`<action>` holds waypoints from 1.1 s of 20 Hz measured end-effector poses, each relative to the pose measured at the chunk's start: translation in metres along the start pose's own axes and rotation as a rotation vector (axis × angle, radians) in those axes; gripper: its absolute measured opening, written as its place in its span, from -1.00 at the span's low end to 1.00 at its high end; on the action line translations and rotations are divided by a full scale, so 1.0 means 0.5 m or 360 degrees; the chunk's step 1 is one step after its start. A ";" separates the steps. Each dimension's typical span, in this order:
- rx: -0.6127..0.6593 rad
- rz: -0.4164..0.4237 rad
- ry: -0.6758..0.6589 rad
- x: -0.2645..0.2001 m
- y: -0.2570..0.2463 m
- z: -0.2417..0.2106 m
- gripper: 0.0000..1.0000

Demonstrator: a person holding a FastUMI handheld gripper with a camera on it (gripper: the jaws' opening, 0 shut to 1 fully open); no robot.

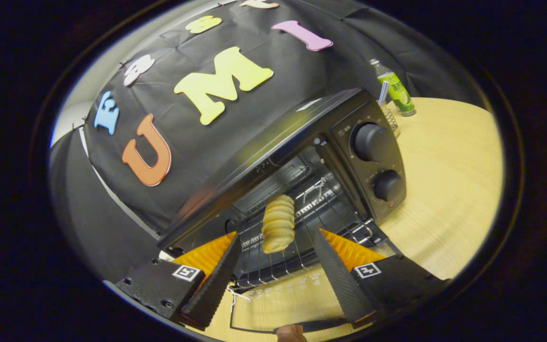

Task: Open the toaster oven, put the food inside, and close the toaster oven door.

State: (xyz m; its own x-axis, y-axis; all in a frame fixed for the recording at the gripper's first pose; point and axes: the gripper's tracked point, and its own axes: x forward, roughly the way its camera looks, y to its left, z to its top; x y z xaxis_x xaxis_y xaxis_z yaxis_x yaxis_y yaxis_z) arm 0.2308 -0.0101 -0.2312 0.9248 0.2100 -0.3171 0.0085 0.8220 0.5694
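Nearest are the two fingers (216,280) of the gripper (276,237) — black, ribbed on their inner faces, backed with orange, each mount carrying a small square black-and-white marker. They stand wide apart and press on nothing.

Below and between them lies the toaster oven's glass door (283,294), swung down flat, with its dark handle bar (302,325) at the near edge; faint pale printing runs across the glass but is too small to read. A fingertip (291,333) of a person shows just at that handle.

Just ahead of the fingertips, in the gap between them and touching neither, the food (278,223) — a pale, ridged, bread-like piece — lies on the wire rack (302,237) inside the open toaster oven (273,156). The rack runs back into the dark cavity.

Beyond the right finger is the oven's control panel with two round black knobs, an upper knob (371,141) and a lower knob (388,185); the small marks printed around them cannot be read.

The oven stands on a light wooden table (449,180). Farther off, past the panel, is a wire holder (390,121) beside the oven, and behind it a green bottle (395,90) with a pale cap. Its label bears writing, too blurred to make out.
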 end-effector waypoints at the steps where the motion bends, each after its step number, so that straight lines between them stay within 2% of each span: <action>1: -0.0030 -0.0017 0.0012 -0.019 -0.002 -0.004 1.00; 5: -0.0225 -0.0113 0.0070 -0.105 -0.018 -0.029 1.00; 7: -0.0370 -0.0111 0.0130 -0.143 -0.014 -0.055 1.00; 12: -0.0699 -0.0207 0.0230 -0.202 -0.031 -0.125 1.00; 16: -0.0793 -0.0240 0.0368 -0.229 -0.037 -0.211 1.00; 22: -0.0773 -0.0357 0.0449 -0.219 -0.078 -0.275 1.00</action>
State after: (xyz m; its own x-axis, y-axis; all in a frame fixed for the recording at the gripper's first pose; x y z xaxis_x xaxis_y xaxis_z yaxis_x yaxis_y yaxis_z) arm 0.0770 0.0075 -0.3228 0.7833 0.0813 -0.6163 -0.0443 0.9962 0.0750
